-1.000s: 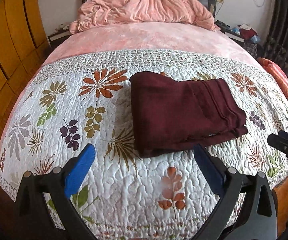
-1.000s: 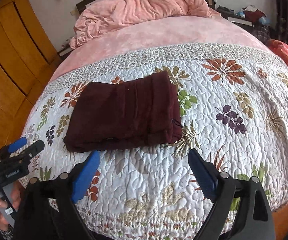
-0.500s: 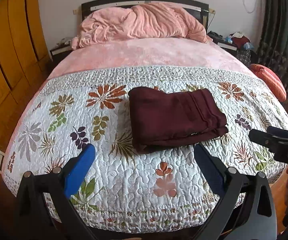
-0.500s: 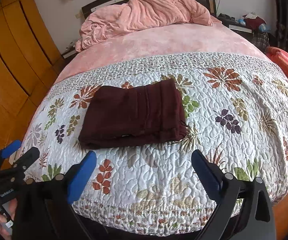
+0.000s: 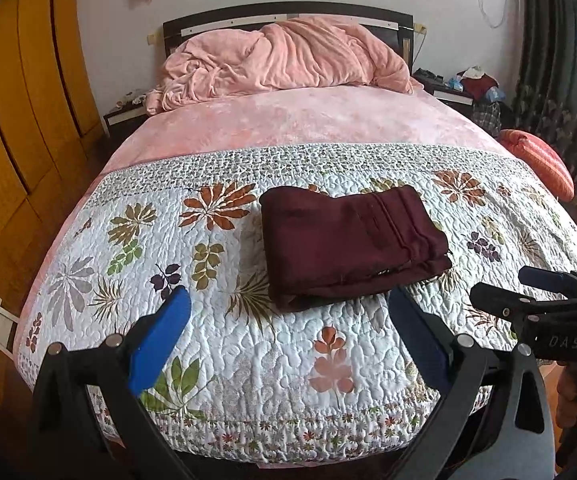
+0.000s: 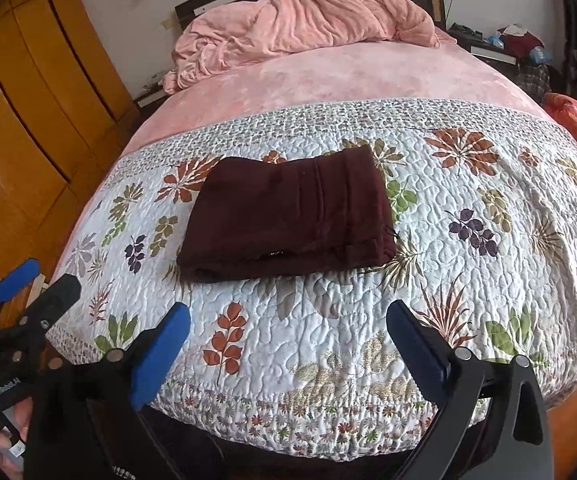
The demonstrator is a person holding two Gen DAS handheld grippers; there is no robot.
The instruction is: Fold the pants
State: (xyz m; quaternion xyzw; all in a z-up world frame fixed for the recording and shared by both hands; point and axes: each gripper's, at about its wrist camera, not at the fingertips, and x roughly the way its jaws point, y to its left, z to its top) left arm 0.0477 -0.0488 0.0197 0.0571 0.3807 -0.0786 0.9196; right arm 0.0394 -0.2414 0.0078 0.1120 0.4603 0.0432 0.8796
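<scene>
The left gripper (image 5: 288,312) stands wide open and empty; the right gripper (image 6: 288,320), its jaws opening, holds nothing, and its body reads "DAS" in the left wrist view. Beyond both, the folded maroon pants (image 5: 348,244) lie on the floral quilt (image 5: 248,360). Farther back, a pink blanket (image 5: 288,56) is heaped against the headboard (image 5: 288,10), partly hiding it.

Bare quilt (image 5: 248,360) all round the folded pants (image 5: 348,240); heaped pink blanket (image 5: 288,56) well beyond.

Home bedroom, quilted bed (image 5: 248,360) (unmade), wooden wardrobe (image 5: 16,120)
</scene>
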